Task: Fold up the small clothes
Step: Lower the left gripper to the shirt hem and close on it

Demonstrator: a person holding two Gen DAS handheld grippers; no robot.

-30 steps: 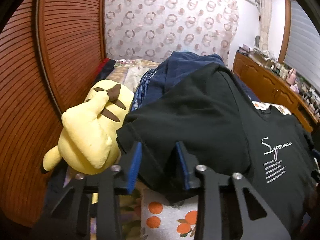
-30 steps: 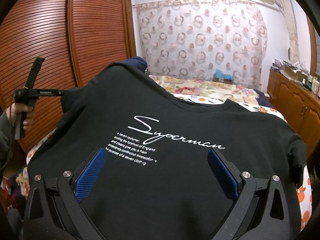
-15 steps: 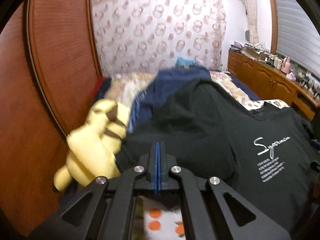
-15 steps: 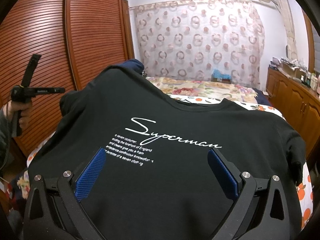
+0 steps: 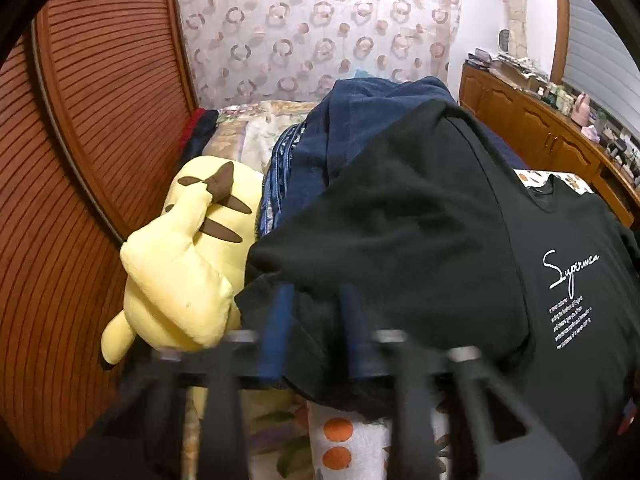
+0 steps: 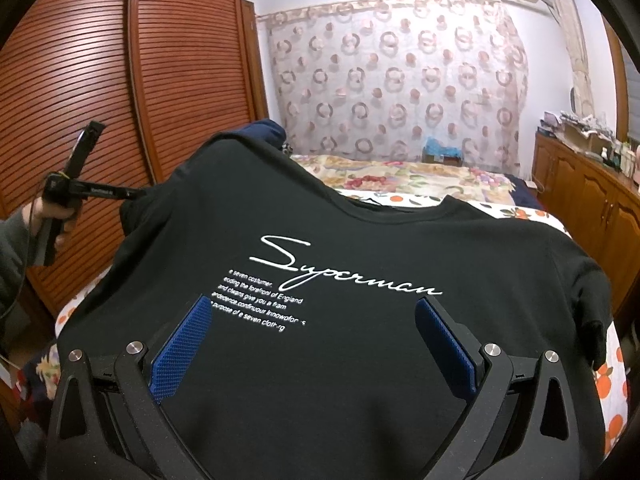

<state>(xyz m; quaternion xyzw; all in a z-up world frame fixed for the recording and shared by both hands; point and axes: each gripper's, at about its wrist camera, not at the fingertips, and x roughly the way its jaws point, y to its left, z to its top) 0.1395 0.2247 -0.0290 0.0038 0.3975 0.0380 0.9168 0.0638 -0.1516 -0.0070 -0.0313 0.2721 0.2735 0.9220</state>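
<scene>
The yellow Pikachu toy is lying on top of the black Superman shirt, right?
Not quite. In the left wrist view the yellow Pikachu plush lies beside the black Superman T-shirt, on the side toward the wooden wardrobe doors, not on top of it. The shirt is draped over a pile of dark blue clothes, and nothing rests on its front.

Your T-shirt drapes over the clothes pile; plush toy just left of it; cabinet well right.
</scene>
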